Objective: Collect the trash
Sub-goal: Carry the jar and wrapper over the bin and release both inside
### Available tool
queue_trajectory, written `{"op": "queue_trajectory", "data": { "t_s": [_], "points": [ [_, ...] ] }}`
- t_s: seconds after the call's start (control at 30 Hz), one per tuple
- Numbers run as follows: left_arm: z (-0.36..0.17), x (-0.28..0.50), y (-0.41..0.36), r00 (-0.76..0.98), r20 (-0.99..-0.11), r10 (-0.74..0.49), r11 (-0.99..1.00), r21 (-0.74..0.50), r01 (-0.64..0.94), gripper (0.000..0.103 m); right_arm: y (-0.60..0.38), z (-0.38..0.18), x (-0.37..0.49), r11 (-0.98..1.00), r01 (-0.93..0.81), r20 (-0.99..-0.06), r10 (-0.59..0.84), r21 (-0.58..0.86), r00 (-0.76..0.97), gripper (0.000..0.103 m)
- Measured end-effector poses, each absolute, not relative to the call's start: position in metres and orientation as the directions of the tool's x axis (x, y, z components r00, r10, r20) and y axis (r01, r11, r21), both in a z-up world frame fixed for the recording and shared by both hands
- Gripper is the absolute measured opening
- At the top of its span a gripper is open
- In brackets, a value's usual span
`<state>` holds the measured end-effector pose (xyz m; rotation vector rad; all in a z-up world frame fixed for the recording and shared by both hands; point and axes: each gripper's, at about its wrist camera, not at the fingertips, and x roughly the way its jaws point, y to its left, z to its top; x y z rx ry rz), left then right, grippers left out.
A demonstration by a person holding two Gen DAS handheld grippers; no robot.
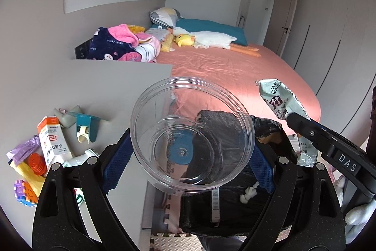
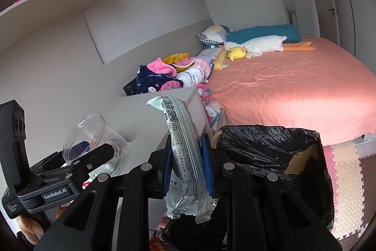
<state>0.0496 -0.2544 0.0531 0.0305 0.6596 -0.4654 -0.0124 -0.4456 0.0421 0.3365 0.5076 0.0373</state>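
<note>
We hold a clear plastic cup (image 1: 192,133) gripped wide in the left tool (image 1: 188,154) and an upright snack wrapper (image 2: 185,157) pinched tight in the right tool (image 2: 188,171), the nearer to the bin. The black-lined trash bin (image 2: 270,147) sits just ahead and below; behind lie the cluttered surface (image 1: 112,86) and the bed (image 2: 293,86).

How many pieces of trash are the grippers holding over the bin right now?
2: a clear plastic cup in the left gripper, and a snack wrapper in the right gripper. More lies inside the bin, partly hidden.
</note>
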Motion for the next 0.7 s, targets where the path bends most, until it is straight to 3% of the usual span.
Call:
{"op": "queue_trajectory", "data": {
  "t_s": [0.5, 0.53, 0.57, 0.6, 0.7],
  "points": [
    [0.031, 0.052, -0.315, 0.568, -0.642, -0.515, 0.811, -0.151, 0.565, 0.088, -0.509, 0.029, -0.025, 0.905, 0.189, -0.487, 0.022, 0.380, 0.873, 0.026],
    [0.029, 0.053, -0.317, 0.539, -0.648, -0.538, 0.793, -0.171, 0.585, 0.088, -0.515, 0.028, -0.027, 0.895, 0.205, -0.483, 0.013, 0.395, 0.875, 0.038],
    [0.026, 0.055, -0.320, 0.513, -0.653, -0.557, 0.777, -0.193, 0.599, 0.096, -0.520, 0.028, -0.028, 0.884, 0.231, -0.484, -0.006, 0.406, 0.875, 0.052],
    [0.023, 0.056, -0.322, 0.501, -0.652, -0.569, 0.771, -0.211, 0.601, 0.097, -0.526, 0.028, -0.031, 0.869, 0.262, -0.480, -0.033, 0.419, 0.877, 0.075],
    [0.015, 0.064, -0.327, 0.478, -0.669, -0.569, 0.771, -0.232, 0.593, 0.097, -0.539, 0.027, -0.036, 0.846, 0.305, -0.469, -0.075, 0.436, 0.880, 0.078]
  ]
}}
